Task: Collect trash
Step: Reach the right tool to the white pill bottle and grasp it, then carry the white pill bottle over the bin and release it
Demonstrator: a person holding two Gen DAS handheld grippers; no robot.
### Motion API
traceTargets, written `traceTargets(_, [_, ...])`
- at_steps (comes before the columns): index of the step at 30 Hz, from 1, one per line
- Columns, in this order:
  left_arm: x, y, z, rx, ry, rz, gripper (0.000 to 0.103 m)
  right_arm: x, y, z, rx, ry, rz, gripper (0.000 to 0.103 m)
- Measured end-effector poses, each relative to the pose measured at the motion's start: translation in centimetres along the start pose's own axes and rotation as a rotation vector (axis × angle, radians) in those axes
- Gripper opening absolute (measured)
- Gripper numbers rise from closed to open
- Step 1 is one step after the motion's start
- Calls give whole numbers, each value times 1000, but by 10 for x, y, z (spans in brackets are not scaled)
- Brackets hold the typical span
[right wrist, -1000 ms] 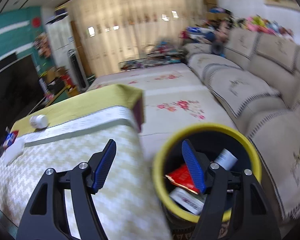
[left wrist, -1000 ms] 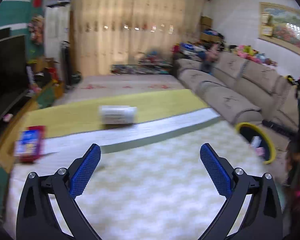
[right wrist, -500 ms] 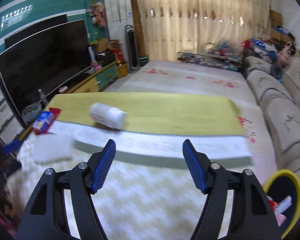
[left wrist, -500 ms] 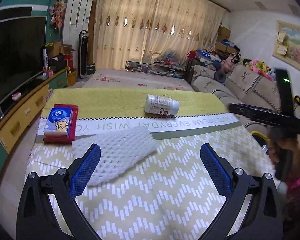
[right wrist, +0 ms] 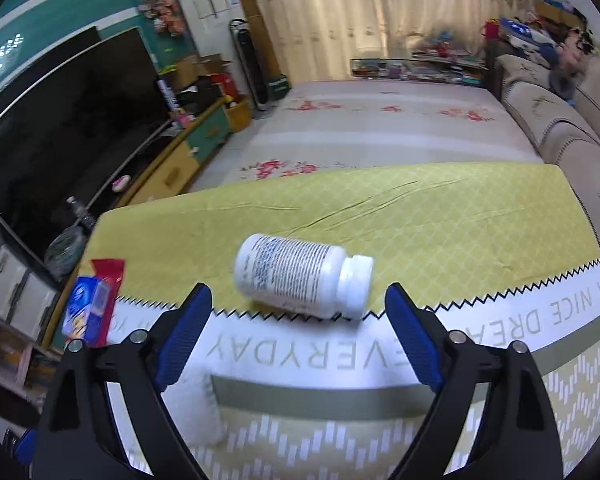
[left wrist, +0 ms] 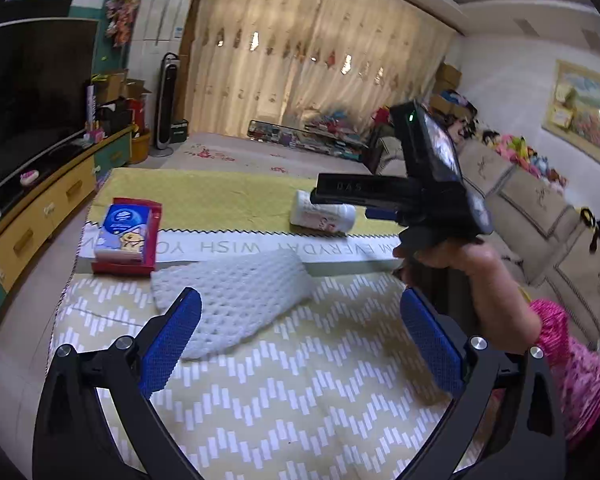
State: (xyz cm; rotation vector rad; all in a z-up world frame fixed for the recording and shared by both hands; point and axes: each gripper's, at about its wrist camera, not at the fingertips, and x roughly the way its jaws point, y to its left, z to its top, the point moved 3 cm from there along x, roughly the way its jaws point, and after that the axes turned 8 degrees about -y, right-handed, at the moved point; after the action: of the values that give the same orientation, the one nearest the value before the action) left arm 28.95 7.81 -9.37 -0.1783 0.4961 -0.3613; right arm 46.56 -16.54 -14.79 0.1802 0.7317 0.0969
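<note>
A white pill bottle point(right wrist: 304, 276) lies on its side on the yellow tablecloth point(right wrist: 440, 220), just beyond my right gripper point(right wrist: 300, 300). That gripper's jaws are opening, and nothing sits between the blue pads. In the left wrist view the same bottle point(left wrist: 324, 214) shows partly behind the right gripper's black body point(left wrist: 416, 184), held by a hand point(left wrist: 472, 268). A white foam net sleeve point(left wrist: 236, 296) lies in front of my left gripper point(left wrist: 300, 308), which is open and empty. A tissue pack point(left wrist: 124, 232) on a red wrapper rests at the table's left.
The table stands in a living room. A television and low cabinet point(left wrist: 40, 200) run along the left. A beige sofa point(left wrist: 548, 216) lines the right. The foam sleeve's corner point(right wrist: 196, 408) shows low left in the right wrist view, near the tissue pack point(right wrist: 88, 308).
My right gripper swung from over the yellow-rimmed bin to the table and now faces the bottle, jaws wider. The left gripper turned toward the foam sleeve, then held still.
</note>
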Motion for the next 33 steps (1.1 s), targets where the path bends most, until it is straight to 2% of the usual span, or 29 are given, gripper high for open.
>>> traceTargets(13, [-6, -4, -2, -7, -10, -4, 98, 51, 21, 0, 32, 30, -152, 89])
traceTargets(15, [-5, -6, -2, -4, -7, -2, 98, 59, 19, -3, 28, 50, -180, 80])
traceTargets(19, [-4, -8, -4, 7, -2, 4, 98, 59, 17, -5, 7, 51, -176, 80])
traceTargets(26, [1, -11, -6, 22, 14, 6, 98, -3, -6, -8, -40, -32, -145, 80])
traceTargets(30, [7, -15, -9, 36, 29, 12, 98, -52, -46, -16, -26, -73, -145, 80])
traceTargets(33, [13, -16, -12, 53, 46, 29, 98, -91, -93, -28, 2, -108, -182, 80])
